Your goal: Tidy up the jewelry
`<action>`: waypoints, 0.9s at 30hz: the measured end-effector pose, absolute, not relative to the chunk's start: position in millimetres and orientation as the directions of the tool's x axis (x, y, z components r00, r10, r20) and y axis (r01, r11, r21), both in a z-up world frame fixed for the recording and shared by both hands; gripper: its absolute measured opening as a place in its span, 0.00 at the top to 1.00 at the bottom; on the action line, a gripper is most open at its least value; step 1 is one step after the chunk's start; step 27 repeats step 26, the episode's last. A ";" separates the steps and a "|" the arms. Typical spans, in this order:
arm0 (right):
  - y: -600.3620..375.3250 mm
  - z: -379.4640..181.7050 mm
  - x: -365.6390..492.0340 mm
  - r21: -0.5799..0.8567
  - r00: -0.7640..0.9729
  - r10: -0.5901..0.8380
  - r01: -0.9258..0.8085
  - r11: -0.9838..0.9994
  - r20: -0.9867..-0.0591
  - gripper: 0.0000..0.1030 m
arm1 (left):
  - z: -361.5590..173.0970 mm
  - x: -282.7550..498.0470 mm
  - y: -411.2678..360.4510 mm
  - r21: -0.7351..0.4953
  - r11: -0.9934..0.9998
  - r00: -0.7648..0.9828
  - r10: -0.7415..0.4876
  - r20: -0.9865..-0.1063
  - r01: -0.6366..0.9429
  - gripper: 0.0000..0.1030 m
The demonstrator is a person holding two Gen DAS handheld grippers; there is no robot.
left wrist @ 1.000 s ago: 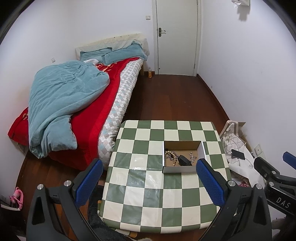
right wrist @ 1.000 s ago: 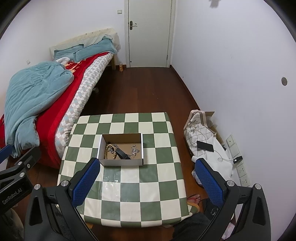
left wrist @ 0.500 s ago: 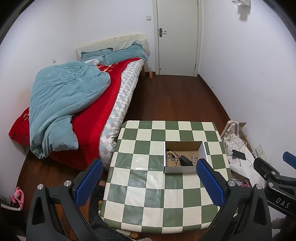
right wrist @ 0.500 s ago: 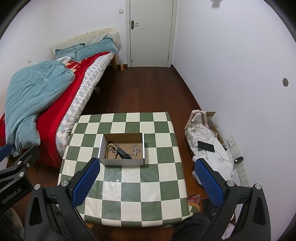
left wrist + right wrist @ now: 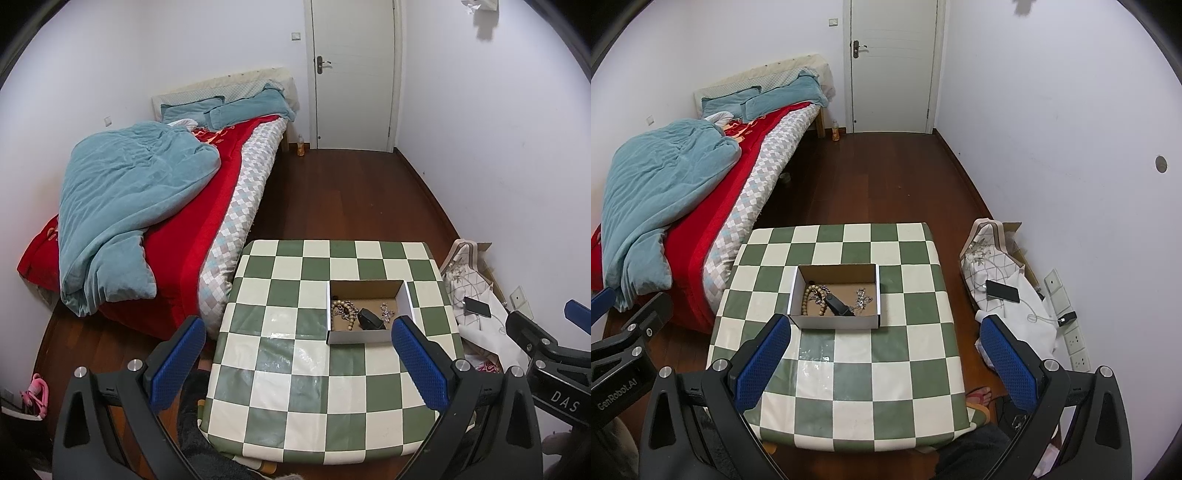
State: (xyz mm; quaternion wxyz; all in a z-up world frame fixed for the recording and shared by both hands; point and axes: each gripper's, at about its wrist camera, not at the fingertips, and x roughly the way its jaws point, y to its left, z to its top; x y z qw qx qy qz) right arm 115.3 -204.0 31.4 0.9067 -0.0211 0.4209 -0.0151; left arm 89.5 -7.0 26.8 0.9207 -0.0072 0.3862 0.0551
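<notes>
An open cardboard box (image 5: pixel 369 336) (image 5: pixel 834 321) sits on the green-and-white checked table (image 5: pixel 306 373) (image 5: pixel 857 373). Inside it lie a wooden bead bracelet (image 5: pixel 341 309) (image 5: pixel 809 300), a small black item (image 5: pixel 370 319) (image 5: pixel 840 306) and a silver piece (image 5: pixel 386 312) (image 5: pixel 862 297). My left gripper (image 5: pixel 295 363) hangs open high above the table's near half, nothing between its blue pads. My right gripper (image 5: pixel 884 360) is likewise open and empty, high above the table in front of the box. Each gripper shows at the edge of the other's view.
A bed (image 5: pixel 207 206) with a red sheet and teal duvet (image 5: pixel 122 206) stands left of the table. A white bag and cloth with a phone (image 5: pixel 1002 291) lie on the floor at the right, by wall sockets (image 5: pixel 1078 341). A closed door (image 5: pixel 894 66) is at the far end. A foot in a sandal (image 5: pixel 979 398) rests near the table.
Both views have shifted slightly, with the table and box a little lower in frame. The jaws stay equally wide and the box contents are unmoved.
</notes>
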 end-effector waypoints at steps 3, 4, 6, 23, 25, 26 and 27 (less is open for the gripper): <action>-203.8 31.3 114.3 -0.048 0.644 -0.043 0.010 0.999 -0.764 0.00 | 27.0 88.8 -6.5 0.029 0.994 0.696 0.095 -0.711 -0.107 0.00; -204.0 31.1 114.0 -0.051 0.644 -0.045 0.009 0.999 -0.763 0.00 | 27.1 88.5 -5.9 0.027 0.994 0.696 0.094 -0.712 -0.107 0.00; -204.3 30.9 113.4 -0.050 0.645 -0.045 0.010 0.999 -0.763 0.00 | 27.0 87.8 -5.2 0.026 0.994 0.697 0.095 -0.710 -0.108 0.00; -207.4 31.1 112.7 -0.052 0.646 -0.048 0.014 0.999 -0.762 0.00 | 28.7 87.1 -4.4 0.017 0.994 0.698 0.086 -0.711 -0.106 0.00; -207.6 31.1 113.2 -0.050 0.645 -0.046 0.012 0.999 -0.763 0.00 | 30.2 88.3 -6.5 0.015 0.994 0.699 0.085 -0.710 -0.106 0.00; -208.6 31.2 113.5 -0.050 0.645 -0.046 0.012 0.999 -0.763 0.00 | 30.0 88.1 -6.2 0.017 0.994 0.699 0.086 -0.710 -0.106 0.00; -208.6 31.2 113.5 -0.050 0.645 -0.046 0.012 0.999 -0.763 0.00 | 30.0 88.1 -6.2 0.017 0.994 0.699 0.086 -0.710 -0.106 0.00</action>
